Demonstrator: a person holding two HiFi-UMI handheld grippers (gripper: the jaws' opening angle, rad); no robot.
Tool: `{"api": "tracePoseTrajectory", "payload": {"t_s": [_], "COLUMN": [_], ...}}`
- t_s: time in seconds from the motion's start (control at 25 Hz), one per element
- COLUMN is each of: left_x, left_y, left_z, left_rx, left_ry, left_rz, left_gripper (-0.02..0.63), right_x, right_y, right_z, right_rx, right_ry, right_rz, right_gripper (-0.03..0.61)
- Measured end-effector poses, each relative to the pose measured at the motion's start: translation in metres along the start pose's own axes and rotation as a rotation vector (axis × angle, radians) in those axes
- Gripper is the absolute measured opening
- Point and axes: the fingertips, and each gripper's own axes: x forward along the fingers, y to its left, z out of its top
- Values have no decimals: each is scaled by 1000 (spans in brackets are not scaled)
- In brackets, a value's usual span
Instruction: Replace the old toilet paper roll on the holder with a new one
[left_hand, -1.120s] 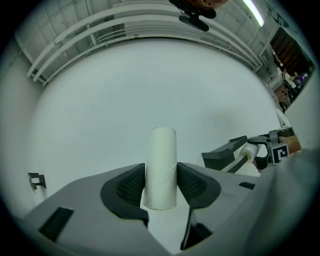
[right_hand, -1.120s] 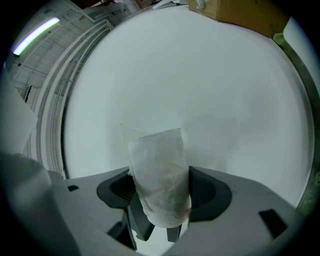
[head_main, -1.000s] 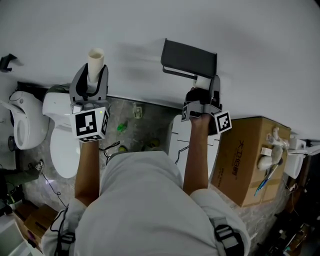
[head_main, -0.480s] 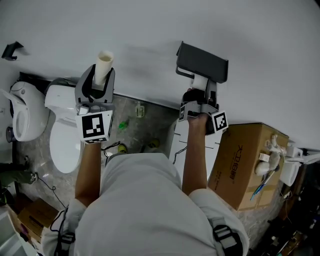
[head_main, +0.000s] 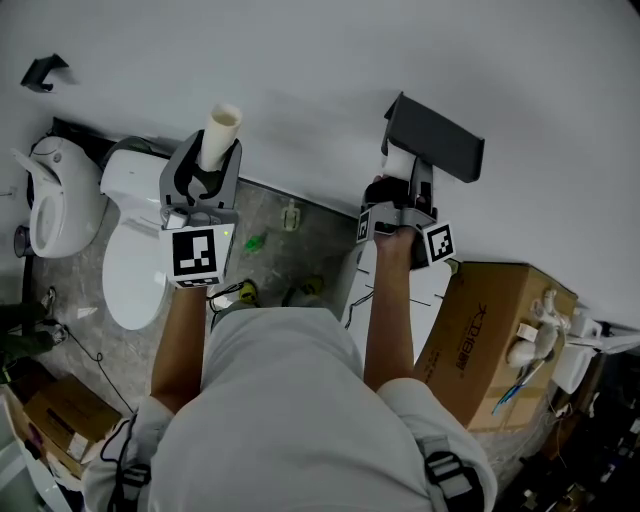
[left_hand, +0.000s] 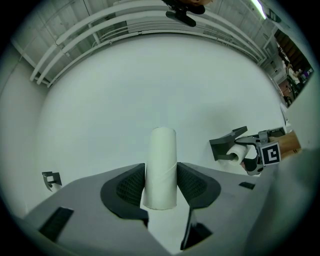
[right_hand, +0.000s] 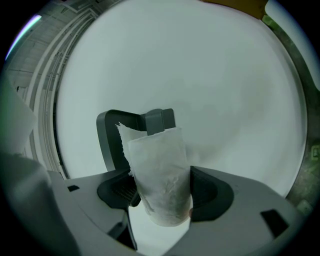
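Observation:
My left gripper (head_main: 204, 172) is shut on a bare cardboard tube (head_main: 218, 134), which stands upright between the pads (left_hand: 161, 167) in front of the white wall. My right gripper (head_main: 401, 188) is shut on a toilet paper roll (right_hand: 161, 172) with a loose torn edge. It holds the roll just below the left end of the dark grey wall holder (head_main: 436, 138). In the right gripper view the holder (right_hand: 108, 134) rises right behind the roll. The left gripper view shows the holder (left_hand: 227, 145) and the roll (left_hand: 237, 152) far off to the right.
A white toilet (head_main: 135, 250) stands below the left gripper, with another white fixture (head_main: 50, 200) further left. A cardboard box (head_main: 490, 330) sits at the right, under the holder's side. Small green items (head_main: 255, 242) lie on the stone floor. A black bracket (head_main: 45, 70) is on the wall.
The head view has swung, so the holder sits further right in the picture. The right gripper with the roll has shifted from under the holder's right end to its left end. The left gripper drifted slightly right.

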Motion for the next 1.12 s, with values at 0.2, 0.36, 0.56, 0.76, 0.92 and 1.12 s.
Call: {"api": "tracePoseTrajectory", "payload": {"t_s": [0.2,0.36,0.56,0.76,0.92,1.12], "left_x": [-2,-3,-3,-7,-12,-11], "left_y": [1,0,1,-1,-7,-11], "left_z": [-2,-1,-3,-4,-4,-2], "left_rx": [-4,0,0,-6,-14,-30], "left_ry": [10,13,15,8,0,-16], "left_rz": [-11,-32,-58,-91,-122,-169], "left_gripper": [216,216,216,216,216,216], "right_x": [0,-4,-10,-25,-43,-61], "right_y": [-2,-1,0,5,8,13], "right_z": [-2,-8,-12,-21,-25,-31], "right_rx": [9,-5,-12,1,-4,-33], "right_ry": [-2,6,-5,-3,-8,-21], "right_rz": [-2,-11,0,12,10,2], "right_gripper": [296,295,301,302,302,302]}}
